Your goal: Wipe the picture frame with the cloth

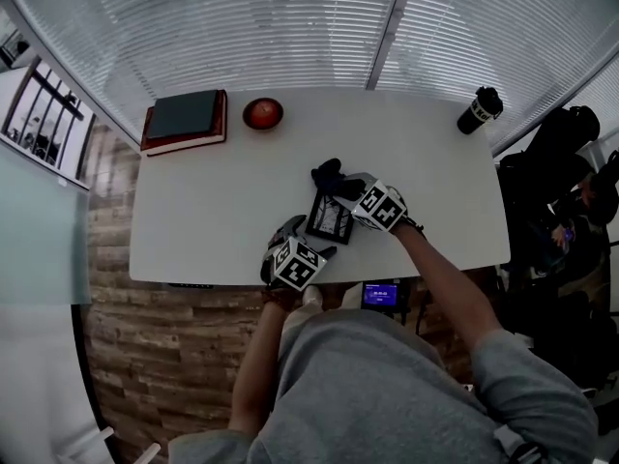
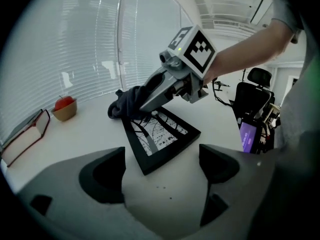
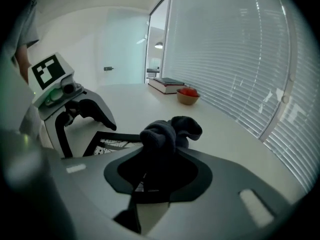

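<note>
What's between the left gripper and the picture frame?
Nothing visible: the left gripper, jaws open, faces the picture frame's near corner, with only table between. The right gripper holds the cloth at the far edge.

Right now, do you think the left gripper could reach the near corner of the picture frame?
Probably yes: the left gripper has its fingers open, with the picture frame corner lying just ahead on bare table; the right gripper holds the cloth at the far end.
</note>
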Demonstrator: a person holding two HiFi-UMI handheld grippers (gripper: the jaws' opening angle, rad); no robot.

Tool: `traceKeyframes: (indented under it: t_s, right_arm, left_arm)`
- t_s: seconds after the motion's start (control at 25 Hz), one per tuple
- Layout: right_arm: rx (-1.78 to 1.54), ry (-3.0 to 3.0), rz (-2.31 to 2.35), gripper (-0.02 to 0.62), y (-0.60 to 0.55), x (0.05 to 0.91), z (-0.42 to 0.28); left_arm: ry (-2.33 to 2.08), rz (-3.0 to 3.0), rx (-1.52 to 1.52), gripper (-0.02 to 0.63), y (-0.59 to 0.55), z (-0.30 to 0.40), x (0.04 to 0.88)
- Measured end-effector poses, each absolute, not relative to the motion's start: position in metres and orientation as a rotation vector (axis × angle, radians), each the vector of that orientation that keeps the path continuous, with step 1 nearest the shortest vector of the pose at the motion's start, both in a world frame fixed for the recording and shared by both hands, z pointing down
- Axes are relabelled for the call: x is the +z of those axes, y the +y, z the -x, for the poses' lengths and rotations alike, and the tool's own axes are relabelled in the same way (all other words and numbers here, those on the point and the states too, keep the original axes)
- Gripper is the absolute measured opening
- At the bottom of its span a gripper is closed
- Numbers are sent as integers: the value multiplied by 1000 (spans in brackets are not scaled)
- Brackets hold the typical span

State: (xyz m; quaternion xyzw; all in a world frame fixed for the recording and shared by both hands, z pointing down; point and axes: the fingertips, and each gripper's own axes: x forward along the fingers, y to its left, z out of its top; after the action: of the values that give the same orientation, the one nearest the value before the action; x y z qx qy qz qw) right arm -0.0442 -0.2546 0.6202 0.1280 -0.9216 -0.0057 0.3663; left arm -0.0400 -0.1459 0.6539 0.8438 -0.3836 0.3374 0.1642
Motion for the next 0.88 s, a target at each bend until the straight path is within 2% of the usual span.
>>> traceKeyframes:
  t_s: [0.36, 0.88]
  right_arm:
    - [127, -2394, -313, 118, -245, 630, 46]
    - [265, -2319, -306, 109, -233, 638, 45]
  left_arm:
    - [-995, -2486, 972, 408, -147, 37, 653]
    - [-1041, -2540, 972, 405, -147, 37, 651]
